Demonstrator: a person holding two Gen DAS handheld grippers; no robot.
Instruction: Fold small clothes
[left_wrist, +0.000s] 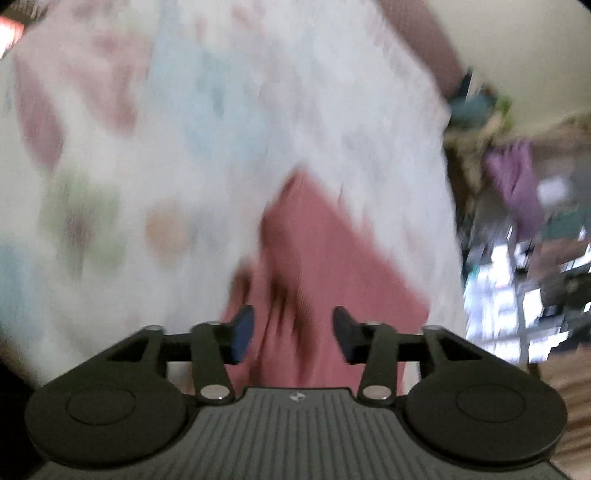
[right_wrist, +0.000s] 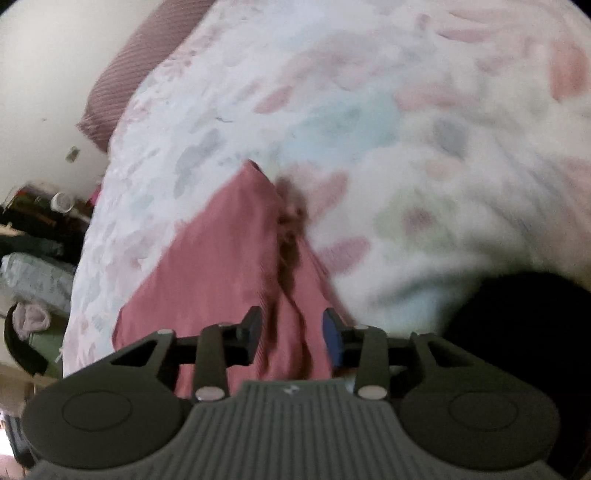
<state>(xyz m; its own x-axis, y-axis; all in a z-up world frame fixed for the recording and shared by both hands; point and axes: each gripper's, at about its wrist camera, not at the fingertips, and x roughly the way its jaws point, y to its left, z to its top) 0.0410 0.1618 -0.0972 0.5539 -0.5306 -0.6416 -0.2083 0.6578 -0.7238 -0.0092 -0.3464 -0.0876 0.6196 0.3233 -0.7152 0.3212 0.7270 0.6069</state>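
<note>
A small pink garment (left_wrist: 317, 251) lies on a white floral bedspread (left_wrist: 184, 129); the left wrist view is motion-blurred. My left gripper (left_wrist: 293, 334) is open, with the pink cloth between and just beyond its blue-padded fingers. In the right wrist view the same pink garment (right_wrist: 221, 258) runs from between the fingers outward, with a dark bunched fold (right_wrist: 291, 218) along its middle. My right gripper (right_wrist: 291, 334) is open with the cloth lying between its fingers. I cannot tell whether either gripper touches the cloth.
The floral bedspread (right_wrist: 369, 110) fills both views. A mauve pillow (right_wrist: 140, 62) lies at the bed's far end by a pale wall. Cluttered shelves and a purple cloth (left_wrist: 517, 184) are beside the bed. A dark shape (right_wrist: 517, 325) sits at lower right.
</note>
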